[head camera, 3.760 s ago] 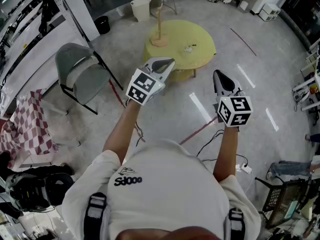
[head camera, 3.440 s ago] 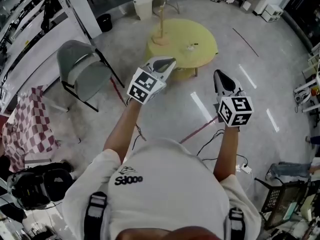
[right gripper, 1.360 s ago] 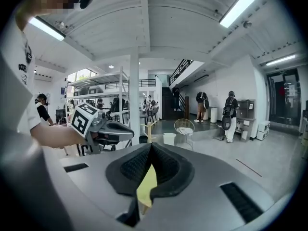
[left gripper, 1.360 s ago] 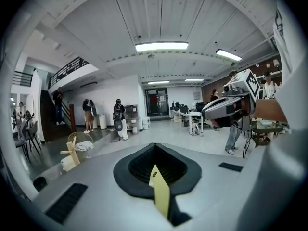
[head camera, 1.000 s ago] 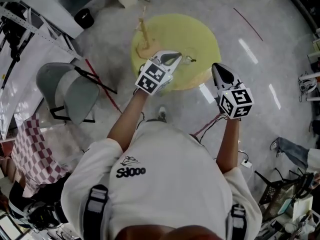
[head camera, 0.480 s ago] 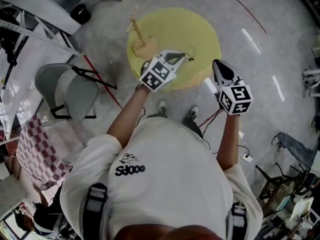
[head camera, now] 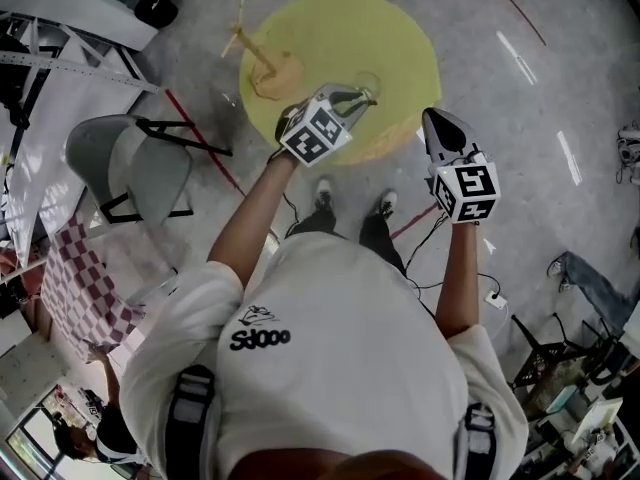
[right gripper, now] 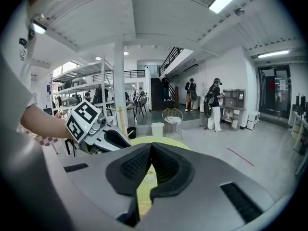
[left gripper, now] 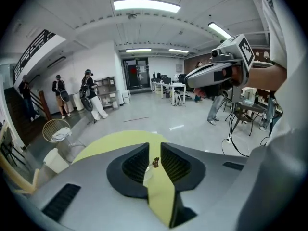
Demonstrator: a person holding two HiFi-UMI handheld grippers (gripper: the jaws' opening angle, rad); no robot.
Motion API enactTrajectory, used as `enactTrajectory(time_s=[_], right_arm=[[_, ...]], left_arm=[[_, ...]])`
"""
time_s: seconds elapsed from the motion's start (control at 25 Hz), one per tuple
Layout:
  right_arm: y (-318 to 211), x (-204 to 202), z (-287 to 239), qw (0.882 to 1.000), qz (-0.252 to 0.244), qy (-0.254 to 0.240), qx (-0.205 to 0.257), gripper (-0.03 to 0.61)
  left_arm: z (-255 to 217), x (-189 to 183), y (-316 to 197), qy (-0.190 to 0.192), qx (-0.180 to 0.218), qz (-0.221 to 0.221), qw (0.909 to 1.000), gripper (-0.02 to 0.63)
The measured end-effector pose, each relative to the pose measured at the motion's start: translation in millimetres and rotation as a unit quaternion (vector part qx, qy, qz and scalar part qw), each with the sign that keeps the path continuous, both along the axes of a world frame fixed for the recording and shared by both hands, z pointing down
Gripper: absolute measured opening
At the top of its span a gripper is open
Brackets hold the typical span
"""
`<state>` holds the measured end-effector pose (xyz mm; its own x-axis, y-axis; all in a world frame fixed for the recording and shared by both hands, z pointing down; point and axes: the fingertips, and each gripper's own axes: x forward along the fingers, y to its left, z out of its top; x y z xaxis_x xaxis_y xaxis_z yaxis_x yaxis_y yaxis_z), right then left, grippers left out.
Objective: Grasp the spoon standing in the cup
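Observation:
A clear cup (head camera: 366, 82) with a small dark-tipped spoon (head camera: 371, 96) stands on the near part of the round yellow table (head camera: 390, 38). My left gripper (head camera: 354, 97) reaches over the table's edge, its tips right at the cup. In the left gripper view its jaws (left gripper: 155, 149) are opening, a narrow gap between them. The spoon's top (left gripper: 155, 163) and the cup (left gripper: 147, 175) show through that gap, and the pads do not press on the spoon. My right gripper (head camera: 432, 120) hangs off the table's right edge with nothing in it, its jaws (right gripper: 150, 146) shut together.
A wooden stand (head camera: 262, 68) rises at the table's left side. A grey folding chair (head camera: 130, 173) stands to the left, with cables and a red line on the floor. Several people stand far off (right gripper: 213, 110), near a wire chair (right gripper: 173, 115) and a white bin (right gripper: 157, 129).
The person has walked up to the yellow table. The left gripper has moved forward over the table's edge to the cup. The right gripper has kept level beside it.

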<state>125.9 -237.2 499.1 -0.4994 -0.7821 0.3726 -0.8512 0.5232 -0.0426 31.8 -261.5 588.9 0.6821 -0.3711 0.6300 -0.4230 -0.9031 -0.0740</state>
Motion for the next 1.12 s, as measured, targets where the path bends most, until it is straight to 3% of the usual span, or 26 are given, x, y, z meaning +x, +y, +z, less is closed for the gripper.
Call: enactTrajectory(time_s=[0.08, 0.6, 0.88, 1.12], right_arm=[[-5, 3, 6, 1.0, 0.005, -0.005, -0.005, 0.021], [-11, 32, 55, 0.997, 0.048, -0.014, -0.066, 0.021], [0, 51, 66, 0.994, 0.076, -0.017, -0.071, 0.021], [18, 70, 43, 0.994, 0.083, -0.017, -0.07, 0.021]], left_arm=[[15, 3, -6, -0.016, -0.011, 0.006, 0.9998, 0.12], [97, 22, -35, -0.092, -0.057, 0.014, 0.994, 0.123], [126, 25, -40, -0.137, -0.038, 0.015, 0.9898, 0.123], [103, 36, -33, -0.157, -0.011, 0.009, 0.9876, 0.093]])
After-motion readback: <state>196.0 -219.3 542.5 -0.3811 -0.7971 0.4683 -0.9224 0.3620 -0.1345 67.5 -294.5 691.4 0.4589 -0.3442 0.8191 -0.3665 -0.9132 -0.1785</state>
